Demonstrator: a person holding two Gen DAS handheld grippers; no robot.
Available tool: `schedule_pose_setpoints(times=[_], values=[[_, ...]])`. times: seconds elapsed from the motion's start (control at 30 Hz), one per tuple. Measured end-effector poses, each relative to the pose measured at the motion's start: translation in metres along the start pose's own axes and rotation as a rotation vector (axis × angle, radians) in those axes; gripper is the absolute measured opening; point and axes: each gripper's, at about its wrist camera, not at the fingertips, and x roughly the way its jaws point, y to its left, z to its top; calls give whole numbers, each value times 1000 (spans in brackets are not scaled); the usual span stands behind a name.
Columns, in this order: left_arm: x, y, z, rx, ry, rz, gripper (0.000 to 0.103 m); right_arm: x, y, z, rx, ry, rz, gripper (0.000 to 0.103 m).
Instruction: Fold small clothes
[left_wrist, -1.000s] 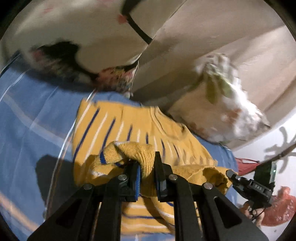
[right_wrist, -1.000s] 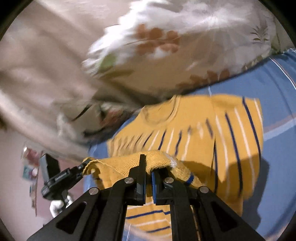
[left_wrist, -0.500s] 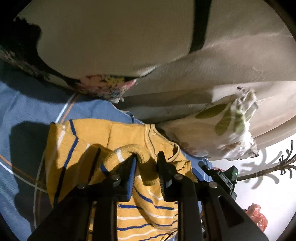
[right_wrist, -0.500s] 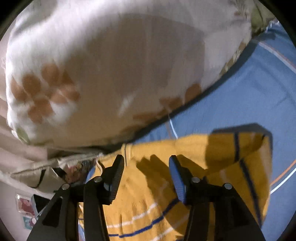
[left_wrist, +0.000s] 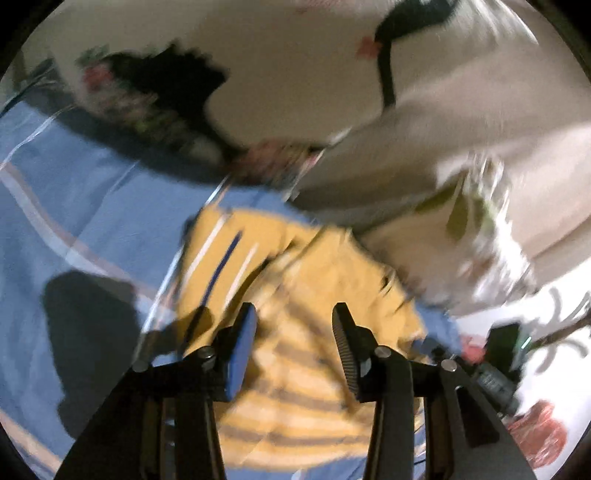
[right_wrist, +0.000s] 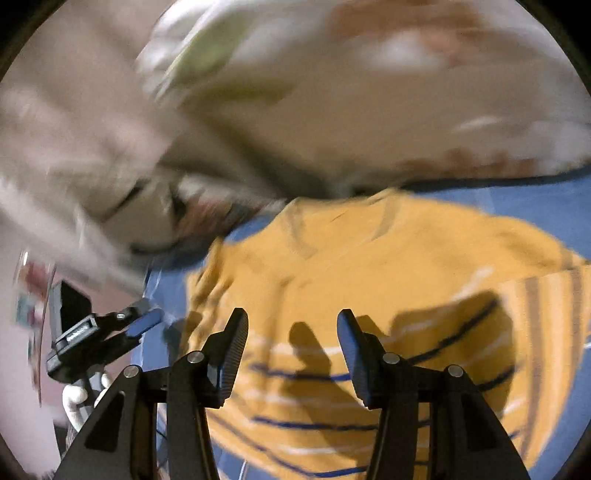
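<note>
A small yellow sweater (left_wrist: 295, 280) with blue and white stripes lies folded on the blue bedsheet (left_wrist: 92, 206); it also shows in the right wrist view (right_wrist: 369, 266). My left gripper (left_wrist: 293, 328) is open and empty, just above the sweater. My right gripper (right_wrist: 291, 332) is open and empty above the sweater's striped part. The left gripper (right_wrist: 110, 332) also shows at the left of the right wrist view. Both views are motion-blurred.
Beige floral pillows (left_wrist: 295, 74) and a white floral pillow (left_wrist: 476, 251) lie against the headboard beyond the sweater. The pillows (right_wrist: 369, 92) fill the top of the right wrist view. The bed's edge and a white wall (left_wrist: 535, 314) are at the right.
Both grippers were shut on the sweater's folded fabric a second ago. They have let it go, opened and pulled back; the sweater now lies flat, folded over.
</note>
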Motion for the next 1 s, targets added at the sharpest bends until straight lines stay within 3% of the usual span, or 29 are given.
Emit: schedule_pose_setpoints(times=[0.13,0.27,0.37,0.4,0.47,0.57,0.83,1.0], values=[[-4,18,-33,8,39,83,42,40,42,-1,-73,90,70,55],[6,33,-49,-23,79,79,50,95,77,8,-114,158,79,55],[21,37,-56,-34,136,65,51,139,99,16,-140,213,44,55],[25,38,-57,-27,156,66,48,152,106,20,-153,219,20,55],[29,42,-58,4,178,79,9,180,120,24,-201,235,-17,55],[26,53,-53,-1,181,61,8,214,135,29,-219,276,-33,55],[22,70,-44,-13,189,10,5,227,139,28,-212,275,-42,58],[7,80,-43,-15,170,-11,6,187,128,29,-164,193,-30,58]])
